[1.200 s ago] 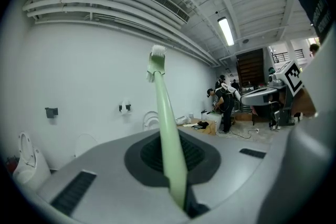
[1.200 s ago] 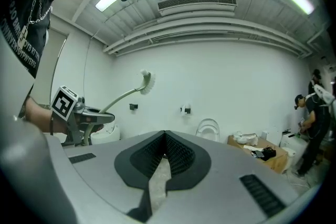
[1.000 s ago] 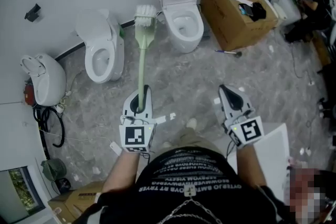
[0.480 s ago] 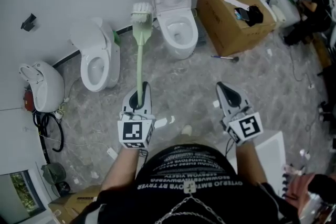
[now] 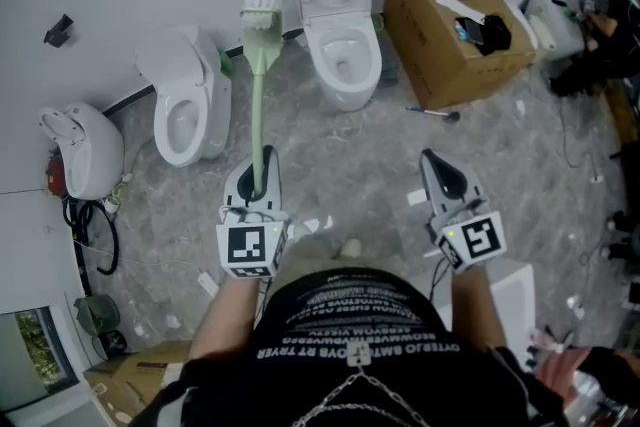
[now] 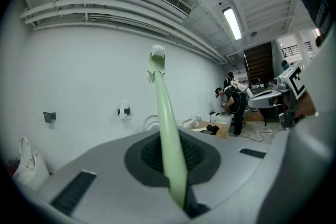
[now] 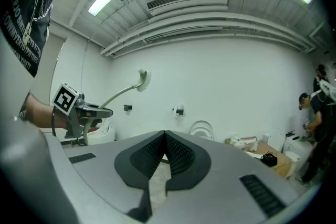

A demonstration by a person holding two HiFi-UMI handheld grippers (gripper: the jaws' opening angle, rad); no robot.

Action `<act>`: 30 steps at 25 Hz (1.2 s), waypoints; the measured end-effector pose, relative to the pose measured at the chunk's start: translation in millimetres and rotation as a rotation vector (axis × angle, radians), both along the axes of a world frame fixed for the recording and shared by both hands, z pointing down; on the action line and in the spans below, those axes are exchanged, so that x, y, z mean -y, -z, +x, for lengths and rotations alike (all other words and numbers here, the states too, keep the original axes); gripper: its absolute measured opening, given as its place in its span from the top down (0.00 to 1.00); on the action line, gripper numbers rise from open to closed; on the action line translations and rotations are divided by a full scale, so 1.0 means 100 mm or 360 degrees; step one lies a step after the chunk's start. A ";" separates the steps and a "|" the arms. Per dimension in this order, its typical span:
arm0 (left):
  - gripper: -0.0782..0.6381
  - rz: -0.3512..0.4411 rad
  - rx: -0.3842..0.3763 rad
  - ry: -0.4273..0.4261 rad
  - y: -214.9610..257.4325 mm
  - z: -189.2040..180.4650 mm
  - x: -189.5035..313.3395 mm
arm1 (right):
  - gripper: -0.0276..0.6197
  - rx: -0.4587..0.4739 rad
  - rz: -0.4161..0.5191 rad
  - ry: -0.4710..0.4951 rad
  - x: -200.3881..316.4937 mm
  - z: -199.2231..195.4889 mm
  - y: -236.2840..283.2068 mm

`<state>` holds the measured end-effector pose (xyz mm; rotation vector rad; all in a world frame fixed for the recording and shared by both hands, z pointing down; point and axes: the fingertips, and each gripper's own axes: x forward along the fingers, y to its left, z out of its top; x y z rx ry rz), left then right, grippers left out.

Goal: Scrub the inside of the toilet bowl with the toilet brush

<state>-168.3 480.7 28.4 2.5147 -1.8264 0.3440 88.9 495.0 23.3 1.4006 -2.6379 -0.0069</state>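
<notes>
Your left gripper [image 5: 255, 177] has its jaws clamped on the handle of the green toilet brush [image 5: 257, 85]. The bristles are raised ahead, between the left toilet [image 5: 205, 105] and the right toilet [image 5: 372, 65], inside neither bowl. Your right gripper [image 5: 440, 173] has its jaws together, holding nothing.

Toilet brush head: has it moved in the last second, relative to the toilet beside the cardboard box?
Yes: the toilet brush head now sits slightly farther left of that toilet.
</notes>
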 end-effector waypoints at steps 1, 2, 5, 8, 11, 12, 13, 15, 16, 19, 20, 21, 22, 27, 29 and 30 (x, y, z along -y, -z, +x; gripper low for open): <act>0.89 -0.0030 -0.0008 0.0015 -0.05 -0.03 0.00 | 0.97 0.0004 -0.0012 -0.0005 0.03 -0.01 -0.03; 0.89 -0.0061 -0.0014 0.0028 -0.10 -0.07 0.00 | 0.97 0.0002 -0.0019 -0.0005 0.05 -0.02 -0.06; 0.89 -0.0076 -0.0013 0.0033 -0.19 -0.14 0.06 | 0.97 -0.0020 -0.0029 0.0012 0.12 -0.09 -0.13; 0.89 -0.0075 -0.0025 0.0026 -0.24 -0.17 0.19 | 0.97 -0.0041 -0.0030 0.0031 0.23 -0.14 -0.17; 0.89 -0.0059 -0.0041 0.0008 -0.24 -0.15 0.38 | 0.97 -0.0045 -0.0027 0.0027 0.40 -0.18 -0.17; 0.89 -0.0059 -0.0039 0.0002 -0.24 -0.14 0.46 | 0.97 -0.0045 -0.0023 0.0022 0.47 -0.19 -0.15; 0.89 -0.0064 -0.0034 -0.0004 -0.25 -0.13 0.54 | 0.97 -0.0044 -0.0018 0.0014 0.53 -0.19 -0.14; 0.89 -0.0066 -0.0021 -0.0029 -0.25 -0.09 0.70 | 0.97 -0.0044 -0.0022 -0.0003 0.68 -0.17 -0.13; 0.89 -0.0057 -0.0012 -0.0049 -0.25 -0.07 0.79 | 0.97 -0.0041 -0.0029 -0.0011 0.77 -0.17 -0.13; 0.89 -0.0039 0.0020 -0.0088 -0.24 -0.07 1.07 | 0.97 -0.0029 -0.0036 -0.0026 1.02 -0.20 -0.14; 0.89 -0.0041 0.0022 -0.0094 -0.25 -0.08 1.16 | 0.97 -0.0027 -0.0036 -0.0028 1.11 -0.22 -0.14; 0.89 -0.0046 0.0018 -0.0097 -0.26 -0.08 1.25 | 0.97 -0.0025 -0.0041 -0.0030 1.20 -0.24 -0.14; 0.89 -0.0050 0.0010 -0.0099 -0.26 -0.08 1.34 | 0.97 -0.0026 -0.0052 -0.0031 1.28 -0.25 -0.16; 0.89 -0.0058 0.0009 -0.0125 -0.29 -0.08 1.78 | 0.97 -0.0039 -0.0073 -0.0025 1.66 -0.32 -0.18; 0.89 -0.0067 0.0011 -0.0137 -0.30 -0.08 1.94 | 0.97 -0.0044 -0.0067 -0.0028 1.81 -0.34 -0.18; 0.89 -0.0073 0.0001 -0.0140 -0.31 -0.09 2.02 | 0.97 -0.0046 -0.0065 -0.0031 1.90 -0.35 -0.17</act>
